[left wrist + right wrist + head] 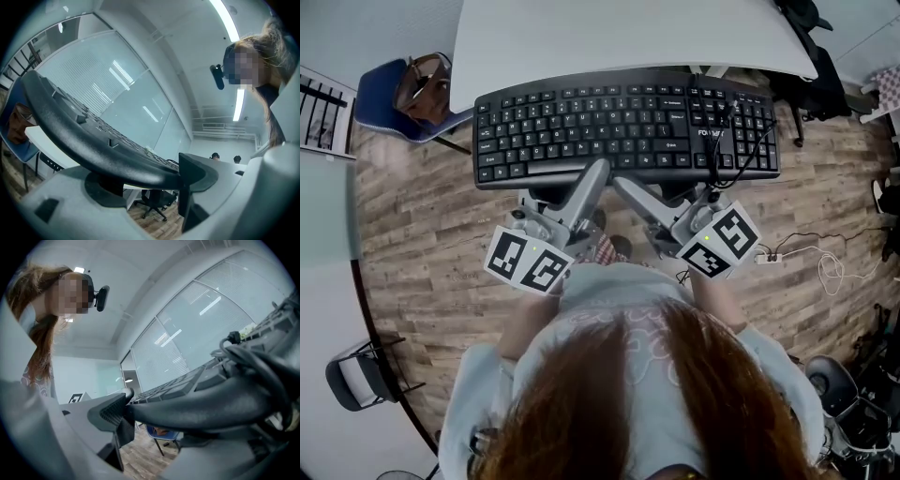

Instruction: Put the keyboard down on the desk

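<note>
A black keyboard (619, 127) hangs level above the wood floor, just in front of the white desk (581, 37). Its cable (727, 141) lies coiled over the right-hand keys. My left gripper (595, 171) is shut on the keyboard's near edge, left of centre. My right gripper (626, 185) is shut on the same edge close beside it. In the left gripper view the keyboard (93, 140) is clamped between the jaws of the left gripper (150, 180). In the right gripper view the keyboard (206, 404) and cable (253, 362) fill the right side, pinched by the right gripper (154, 423).
A blue chair (389, 98) holding a brown bag stands left of the desk. A black chair (811, 66) is at the desk's right end. Loose cables and a power strip (811, 258) lie on the floor at right. A folding chair (356, 380) and another white table (323, 234) are at left.
</note>
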A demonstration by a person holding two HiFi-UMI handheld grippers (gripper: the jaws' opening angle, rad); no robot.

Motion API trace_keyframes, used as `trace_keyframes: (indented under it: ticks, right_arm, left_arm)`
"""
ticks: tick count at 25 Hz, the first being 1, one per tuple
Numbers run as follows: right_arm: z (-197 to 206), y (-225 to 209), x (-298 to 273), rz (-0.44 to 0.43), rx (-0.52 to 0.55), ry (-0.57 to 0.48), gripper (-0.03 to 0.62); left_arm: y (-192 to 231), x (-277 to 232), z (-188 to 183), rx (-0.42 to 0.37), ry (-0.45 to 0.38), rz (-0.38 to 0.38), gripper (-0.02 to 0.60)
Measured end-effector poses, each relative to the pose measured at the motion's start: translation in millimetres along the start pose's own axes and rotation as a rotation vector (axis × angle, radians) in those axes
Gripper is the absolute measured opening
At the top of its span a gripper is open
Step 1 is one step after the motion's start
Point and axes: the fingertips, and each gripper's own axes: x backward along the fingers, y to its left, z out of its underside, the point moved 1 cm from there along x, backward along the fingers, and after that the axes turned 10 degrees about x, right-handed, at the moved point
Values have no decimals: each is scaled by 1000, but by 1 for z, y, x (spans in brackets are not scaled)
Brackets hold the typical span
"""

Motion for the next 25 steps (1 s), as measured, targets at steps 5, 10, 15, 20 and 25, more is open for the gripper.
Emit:
trace_keyframes:
  ticks: [5,10,15,20,25]
  right_arm:
    - [0,-1,0,-3,5,-2,362]
    - [2,1,-1,1,21,-2,362]
    - [0,2,-2,-6,44,-10,362]
    - [2,-11,-11,-6,46,-24,362]
    - [-2,-57,-37,3,38,-13,362]
  left_arm:
    - [0,-1,0,-3,-4,3,316]
    - [2,2,0,0,-17,19,316]
    - [2,2,-2,-9,-32,31,315]
    - [11,-11,-3,-20,-31,39,316]
    - [36,-58,-8,-9,-17,33,316]
